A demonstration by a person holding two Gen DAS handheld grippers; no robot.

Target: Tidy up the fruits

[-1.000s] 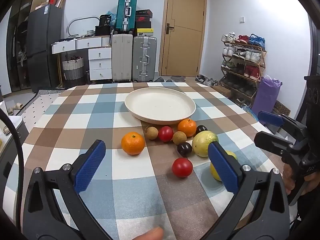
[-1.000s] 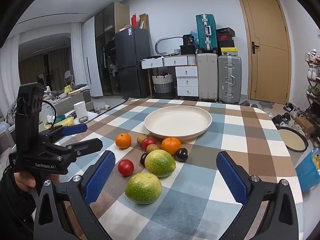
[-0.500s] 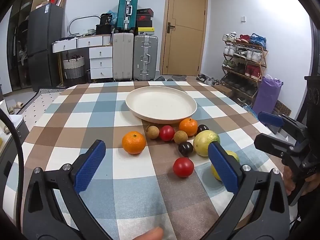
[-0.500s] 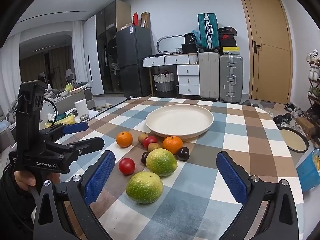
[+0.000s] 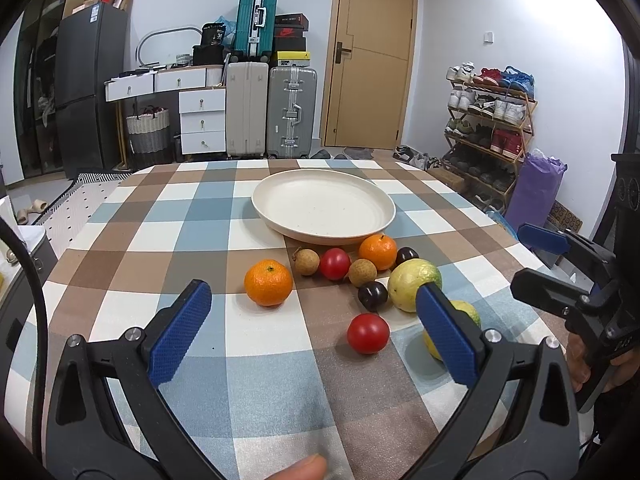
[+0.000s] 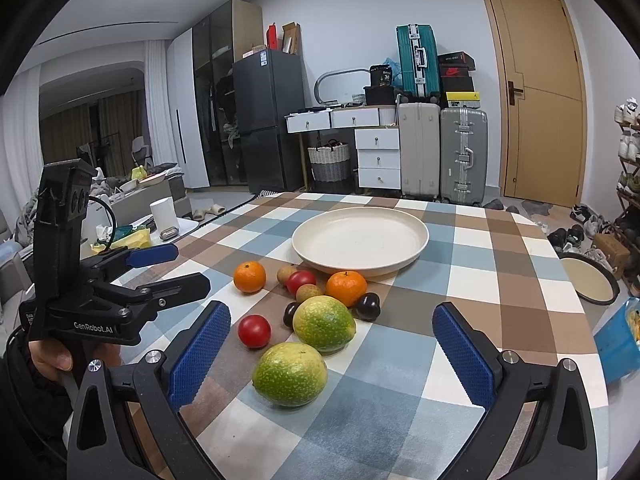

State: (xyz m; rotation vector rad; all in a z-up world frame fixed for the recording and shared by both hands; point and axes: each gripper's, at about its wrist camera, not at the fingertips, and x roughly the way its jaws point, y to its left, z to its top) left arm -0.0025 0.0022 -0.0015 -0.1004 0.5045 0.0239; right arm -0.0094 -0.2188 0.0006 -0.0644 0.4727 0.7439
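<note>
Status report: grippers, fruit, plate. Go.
Left gripper open, empty. Right gripper open, empty. Round cream plate bare; fruits loose on checked tablecloth. Nothing blocking.

Fruit cluster [image 5: 352, 280] on the table [image 5: 160, 232], just before the plate [image 5: 324, 206]; suitcases [image 5: 272, 108] well behind.

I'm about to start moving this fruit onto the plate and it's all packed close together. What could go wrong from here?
1. The fruits are round and bunched: reaching for the orange by the plate may nudge the dark plum or longan and set them rolling.
2. The nearest green citrus is wide; the open right gripper might pinch it off-centre and squirt it away.
3. The left gripper and right gripper work the same cluster and might collide.
</note>
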